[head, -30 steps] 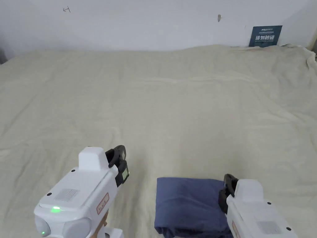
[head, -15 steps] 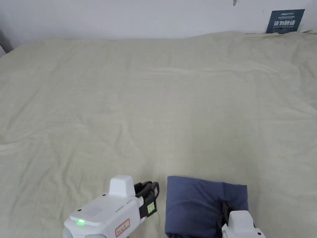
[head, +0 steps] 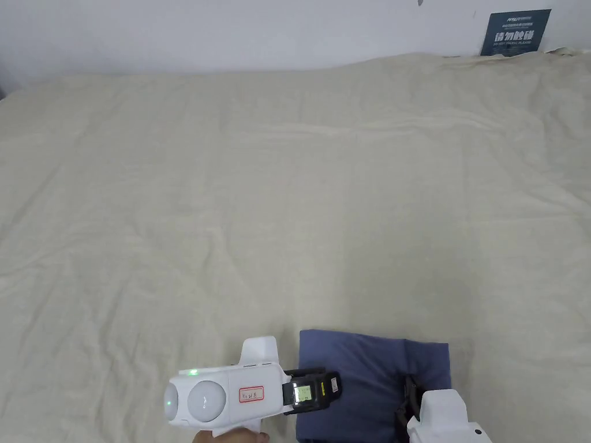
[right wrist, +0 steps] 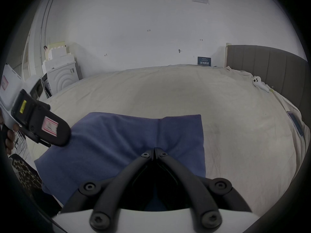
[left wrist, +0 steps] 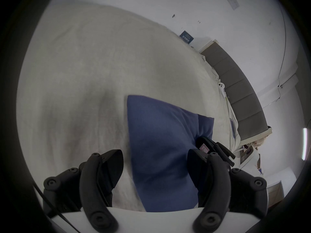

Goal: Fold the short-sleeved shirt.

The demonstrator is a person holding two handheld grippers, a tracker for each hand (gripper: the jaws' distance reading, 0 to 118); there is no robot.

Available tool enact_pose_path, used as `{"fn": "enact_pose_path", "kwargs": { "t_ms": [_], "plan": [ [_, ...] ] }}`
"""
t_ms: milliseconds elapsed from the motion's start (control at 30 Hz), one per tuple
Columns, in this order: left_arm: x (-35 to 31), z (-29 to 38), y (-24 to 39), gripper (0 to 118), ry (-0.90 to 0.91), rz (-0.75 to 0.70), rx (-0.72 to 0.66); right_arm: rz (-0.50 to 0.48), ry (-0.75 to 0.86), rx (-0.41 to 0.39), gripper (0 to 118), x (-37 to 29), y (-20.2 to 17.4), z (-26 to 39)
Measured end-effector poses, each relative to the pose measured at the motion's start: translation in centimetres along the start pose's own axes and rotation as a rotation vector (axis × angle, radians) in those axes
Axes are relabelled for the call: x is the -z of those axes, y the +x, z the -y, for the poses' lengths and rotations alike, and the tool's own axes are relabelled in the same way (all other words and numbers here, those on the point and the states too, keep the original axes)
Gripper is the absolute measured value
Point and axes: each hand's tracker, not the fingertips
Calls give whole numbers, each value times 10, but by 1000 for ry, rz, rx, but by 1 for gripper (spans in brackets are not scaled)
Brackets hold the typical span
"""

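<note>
The folded blue shirt (head: 369,380) is seen at the bed's (head: 288,202) near edge, w/ right gripper (right wrist: 154,150) clenched, pressed on it, and left gripper (left wrist: 154,159) released; edges should be squared gently.

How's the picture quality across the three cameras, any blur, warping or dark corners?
Head view: sharp, evenly lit, the blue shirt crisp. Left gripper view: fisheye with black corners, the bedsheet smeared, dim. Right gripper view: same fisheye vignette, clearer, the headboard bent into a curve.
</note>
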Motion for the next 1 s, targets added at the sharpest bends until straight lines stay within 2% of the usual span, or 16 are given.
{"fn": "enact_pose_path", "kwargs": {
  "t_ms": [133,167,200,233,333,400,467,633,700,767,1000],
  "plan": [
    [12,-12,-7,81,-59,48,-29,-3,-8,-9,0,2,4,2],
    [13,-14,-9,76,-76,73,-25,-4,-8,-6,0,3,4,2],
    [13,-17,-9,61,-93,83,-35,-4,-7,-5,0,3,5,5],
    [15,-18,-9,55,-122,107,-47,-2,-7,-6,0,4,5,5],
    [19,-15,-9,44,-132,70,-12,2,-8,-8,0,5,5,7],
    [23,-12,-15,35,-149,57,-70,2,-10,-7,0,6,6,7],
    [25,-11,-19,32,-138,71,-118,5,-16,-11,0,6,4,6],
    [20,-6,-13,24,-103,54,-75,-12,-52,-15,0,5,7,-6],
    [14,-4,-6,21,-76,44,-15,-30,-57,-1,0,-3,13,-17],
    [10,-3,-1,21,-69,47,-7,-39,6,16,0,-24,10,-36],
    [-17,-20,20,18,-36,50,123,-24,193,-15,0,-80,33,-93]
  ]
}}
